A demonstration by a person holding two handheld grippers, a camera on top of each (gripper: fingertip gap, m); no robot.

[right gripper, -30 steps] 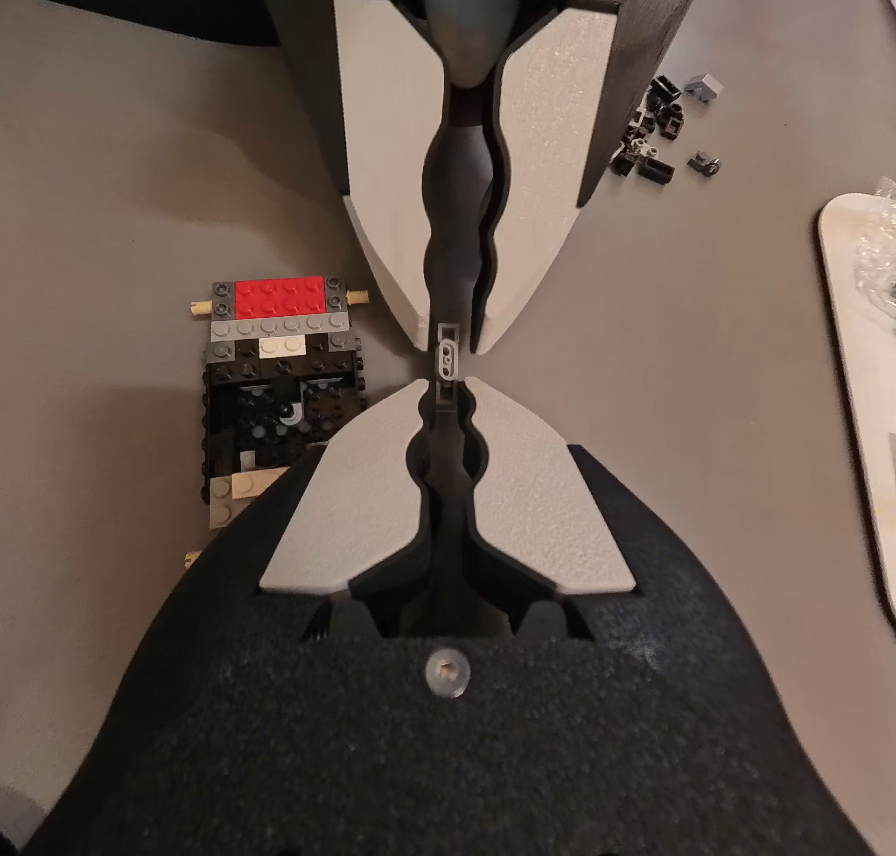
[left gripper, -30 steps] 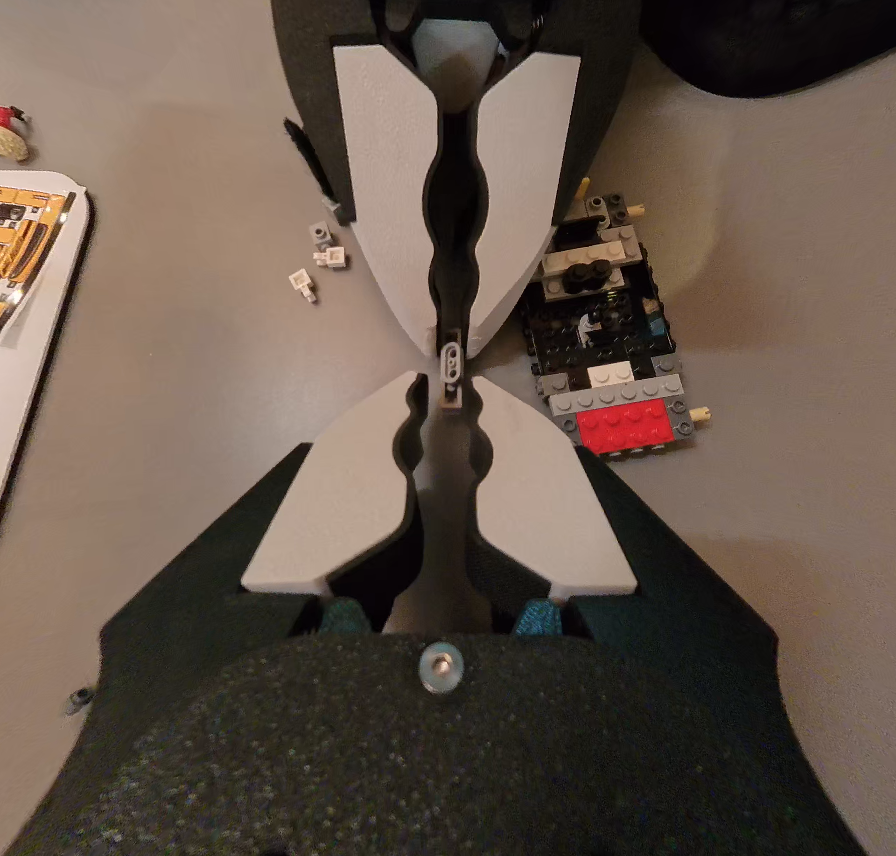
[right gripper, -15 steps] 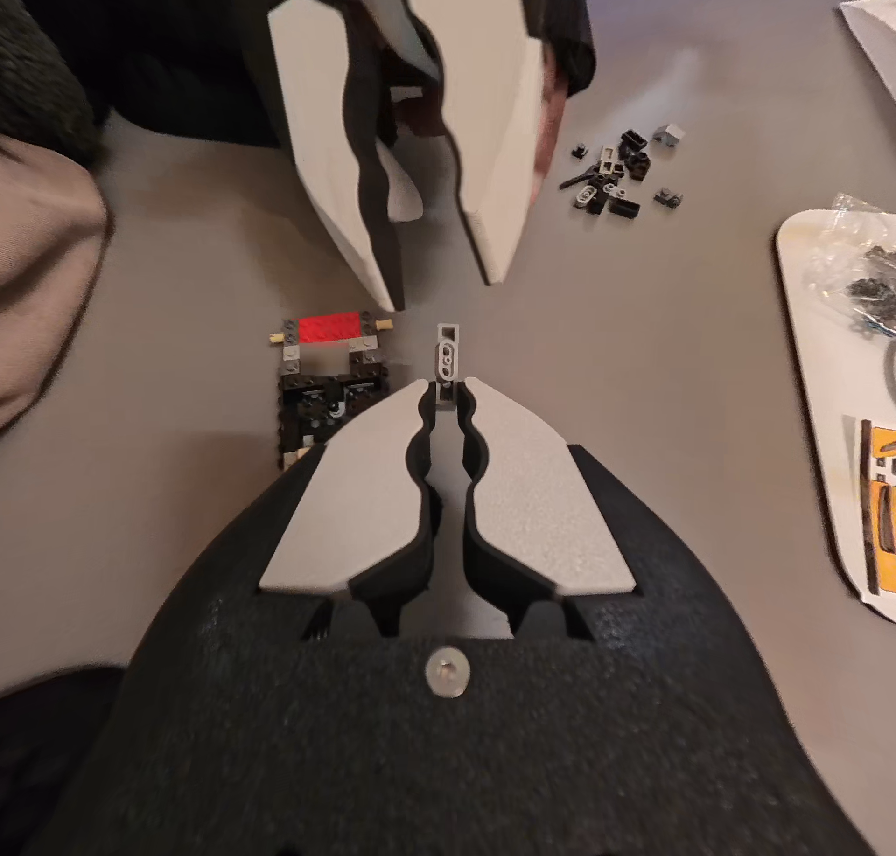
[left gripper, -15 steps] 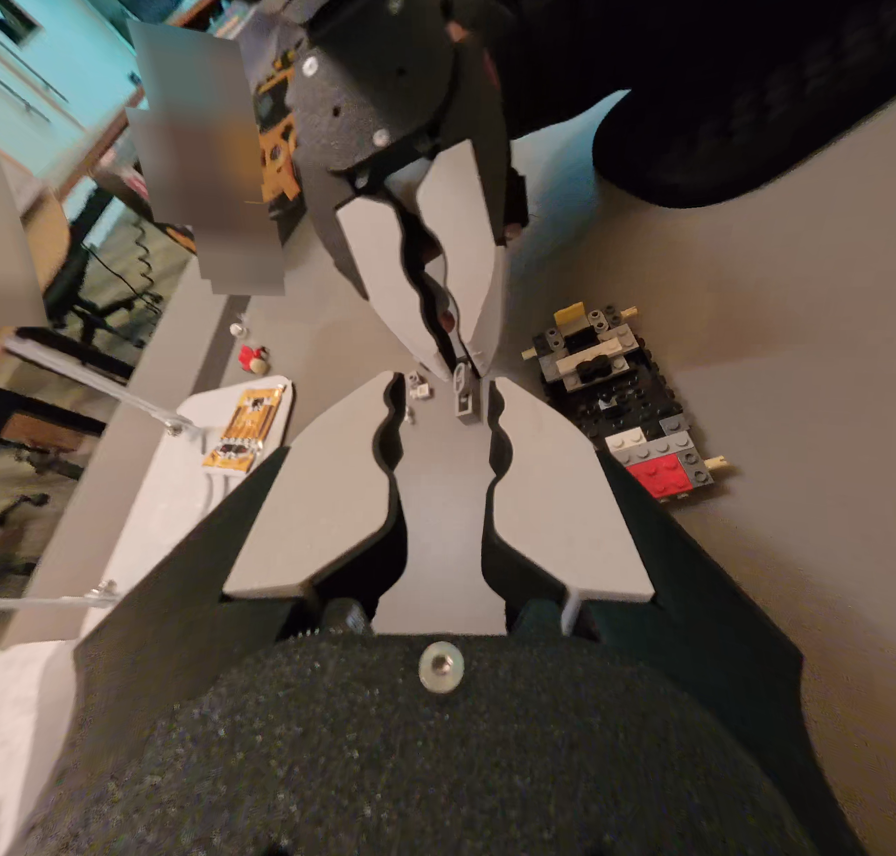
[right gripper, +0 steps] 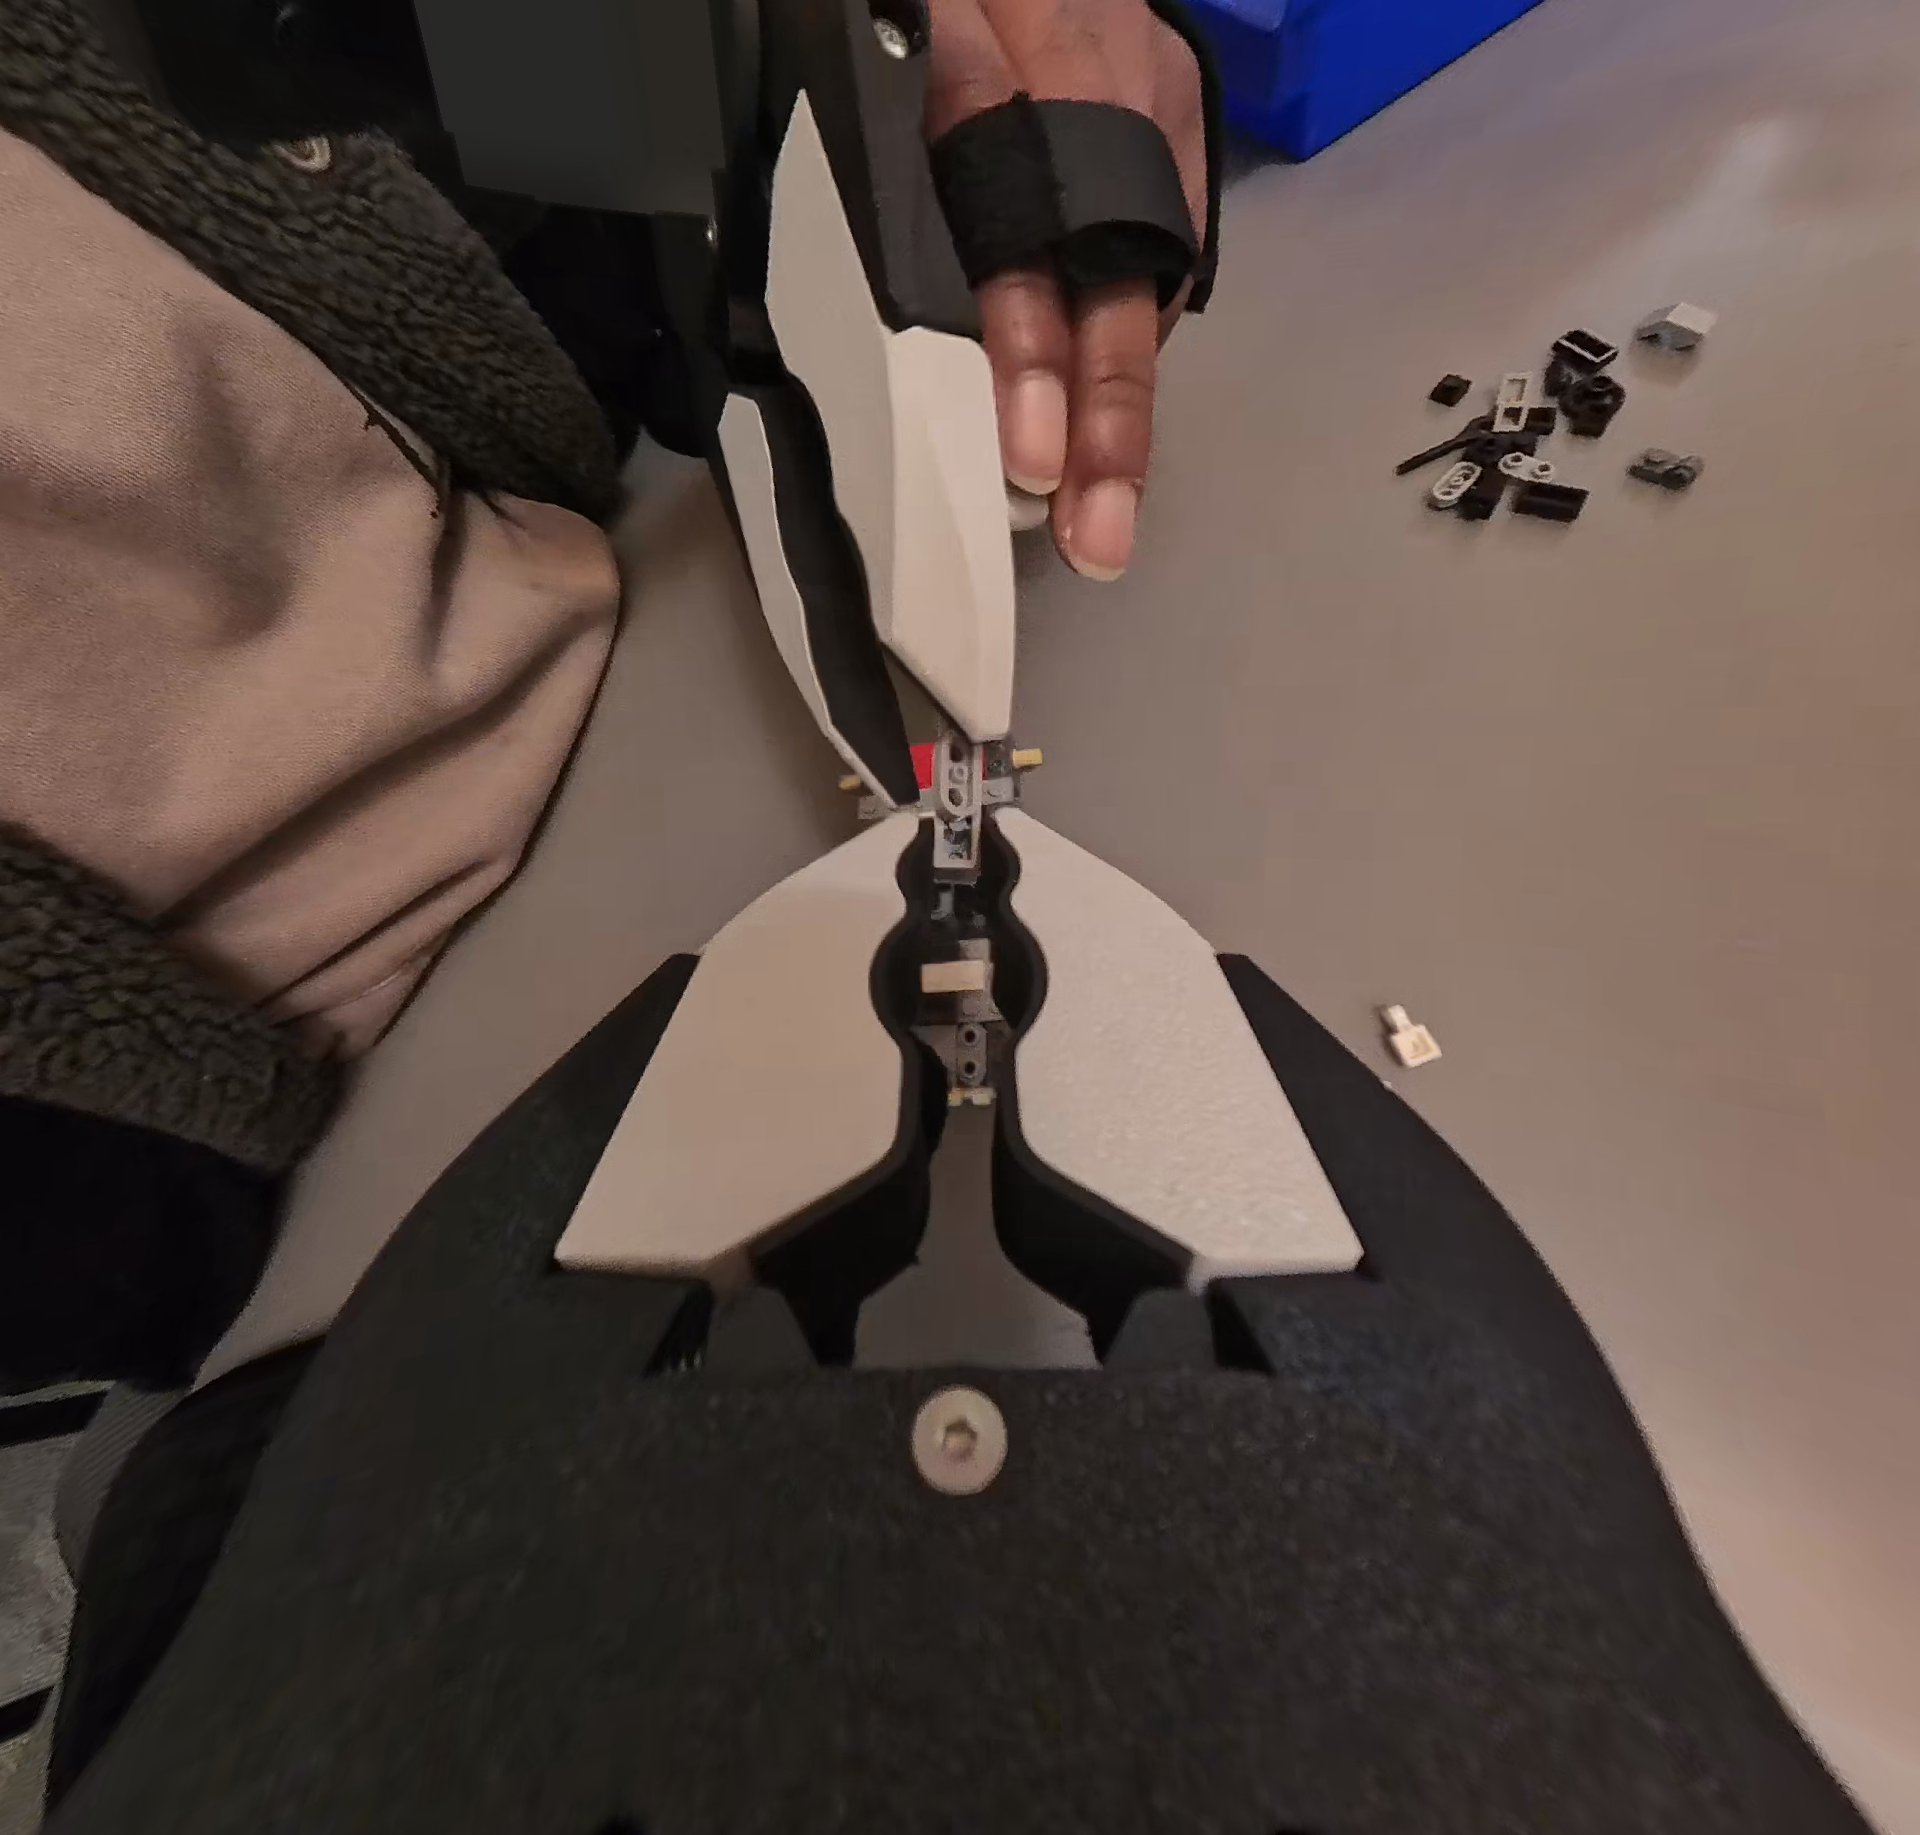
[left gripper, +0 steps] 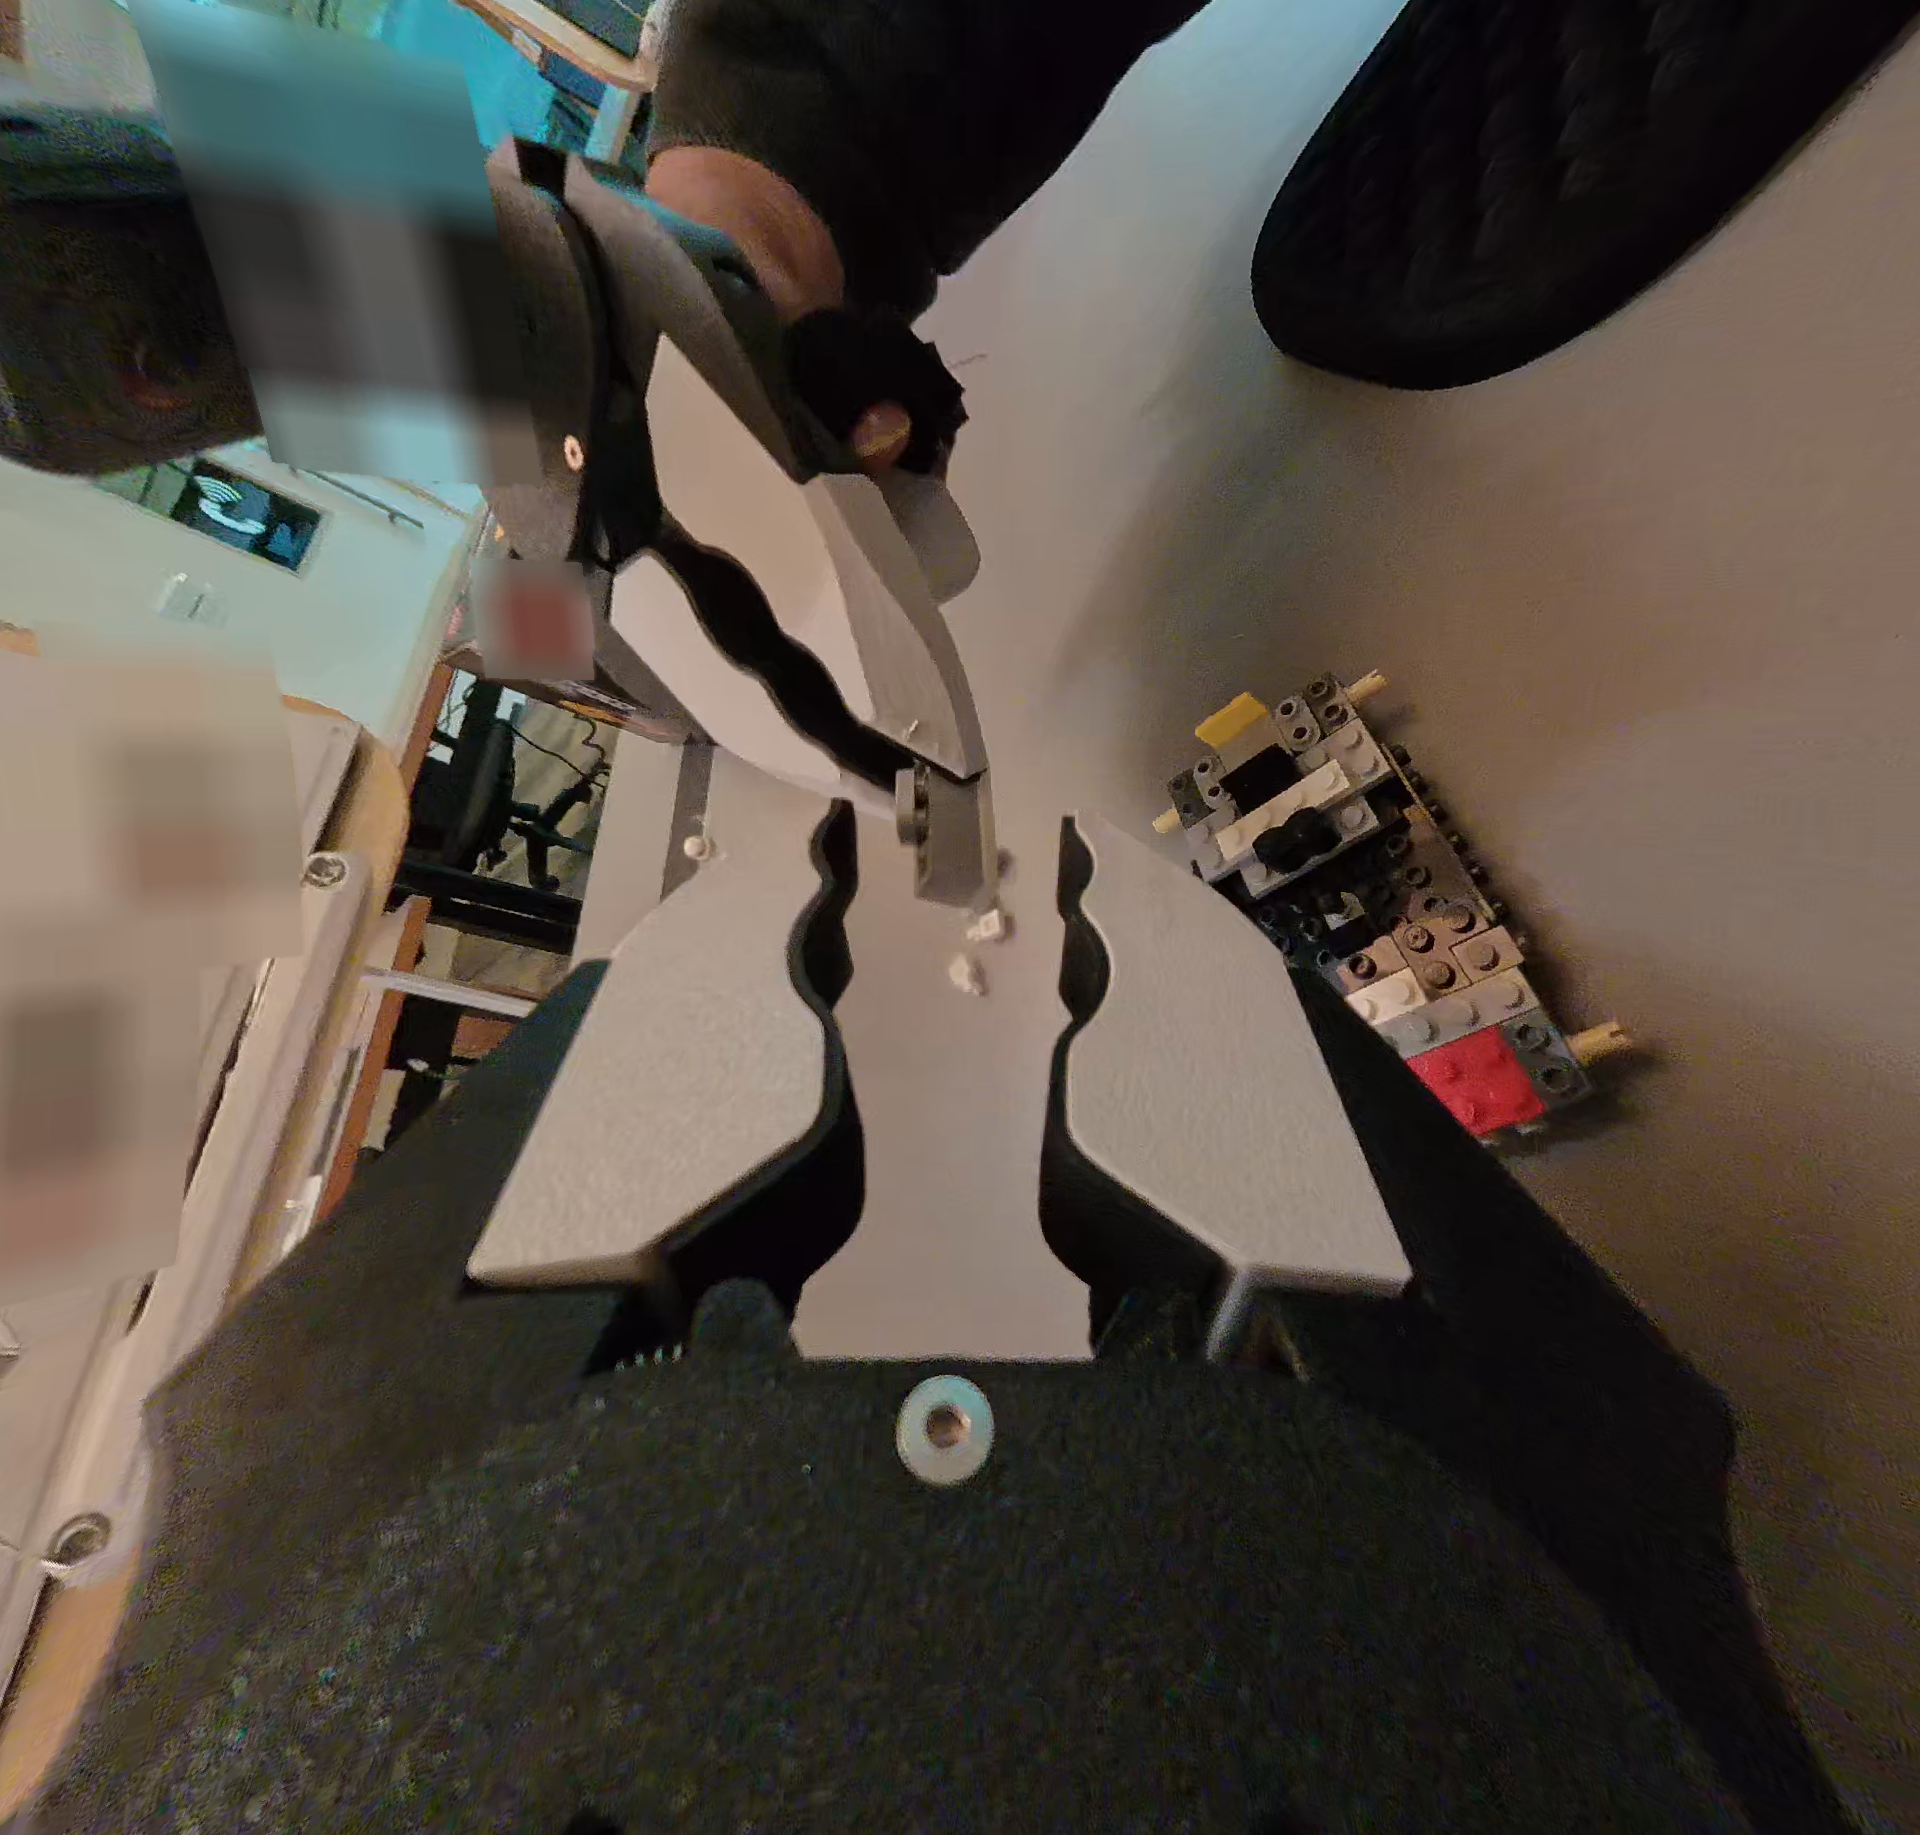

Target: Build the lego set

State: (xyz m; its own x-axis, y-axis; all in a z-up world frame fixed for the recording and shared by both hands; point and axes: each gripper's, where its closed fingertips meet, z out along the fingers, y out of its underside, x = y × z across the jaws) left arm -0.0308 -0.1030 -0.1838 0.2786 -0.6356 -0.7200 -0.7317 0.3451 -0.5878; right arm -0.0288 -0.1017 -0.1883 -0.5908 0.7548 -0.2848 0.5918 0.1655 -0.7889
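Note:
In the right wrist view my right gripper [right gripper: 958, 835] is shut on a small grey Lego piece [right gripper: 956, 814] with holes, held above the table. My left gripper [right gripper: 940, 762] comes in from above, its tips by the far end of that piece. In the left wrist view the left gripper [left gripper: 951, 819] is open, and the right gripper [left gripper: 935, 777] holds the grey piece [left gripper: 951, 850] between the left tips. The partly built black, grey and red Lego model [left gripper: 1382, 912] lies on the table to the right. In the right wrist view the model [right gripper: 968, 1039] shows only through the finger gap.
A pile of small black and grey pieces [right gripper: 1527, 424] lies far right, a single white piece [right gripper: 1408, 1037] nearer. A few white bits [left gripper: 982, 938] lie under the left gripper. A blue bin [right gripper: 1403, 19] stands behind. A sleeve [right gripper: 260, 538] fills the left side. The grippers are tip to tip, or close to it.
Both grippers were shut tip to tip on the grey piece. The left one opened and let go, both lifted and tilted, and the right one now holds the piece alone.

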